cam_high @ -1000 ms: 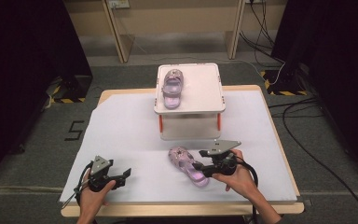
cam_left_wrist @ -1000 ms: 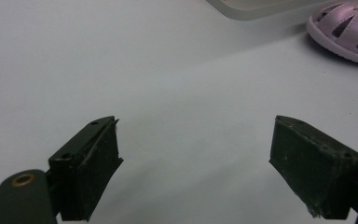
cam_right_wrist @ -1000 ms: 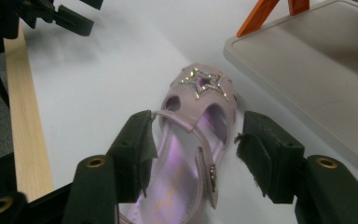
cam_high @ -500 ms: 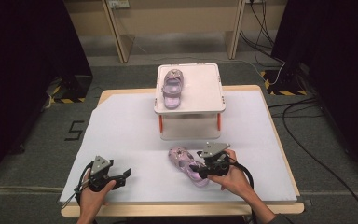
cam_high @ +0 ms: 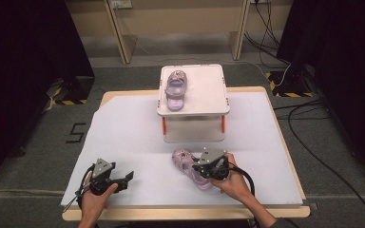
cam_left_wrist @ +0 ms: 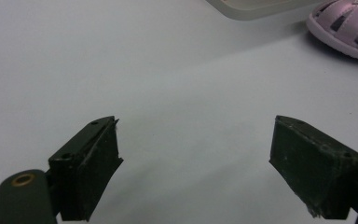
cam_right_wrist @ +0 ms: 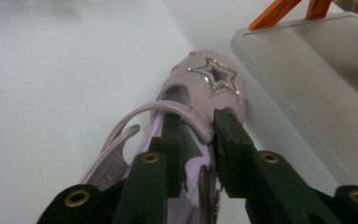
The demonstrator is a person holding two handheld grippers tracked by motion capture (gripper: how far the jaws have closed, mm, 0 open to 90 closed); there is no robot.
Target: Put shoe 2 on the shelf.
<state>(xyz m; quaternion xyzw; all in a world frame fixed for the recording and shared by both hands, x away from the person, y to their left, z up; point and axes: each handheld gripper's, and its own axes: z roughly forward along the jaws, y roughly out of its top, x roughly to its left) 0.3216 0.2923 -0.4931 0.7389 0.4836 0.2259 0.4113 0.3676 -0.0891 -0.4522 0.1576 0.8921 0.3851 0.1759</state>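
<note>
Lilac child's sandal with a glittered star on its toe is seen in the high view lying on the white table cover, near the front edge and just in front of the white raised tray on orange legs. 1 matching lilac sandal is already set on the left part of that tray, which suggests the near one is meant to join it. The right gripper is laid over the near sandal; the left gripper is held low over bare cover, well apart from both sandals, apparently idle.

From the left gripper view, its 2 jaws are spread wide with nothing between them; the sandal's sole edge is noted at the upper right.

From the right gripper view, the right gripper is closed on the sandal's upper just behind the star, 1 jaw inside the shoe and 1 outside. This hold is judged suited to lifting the sandal by its firmest part.
</note>
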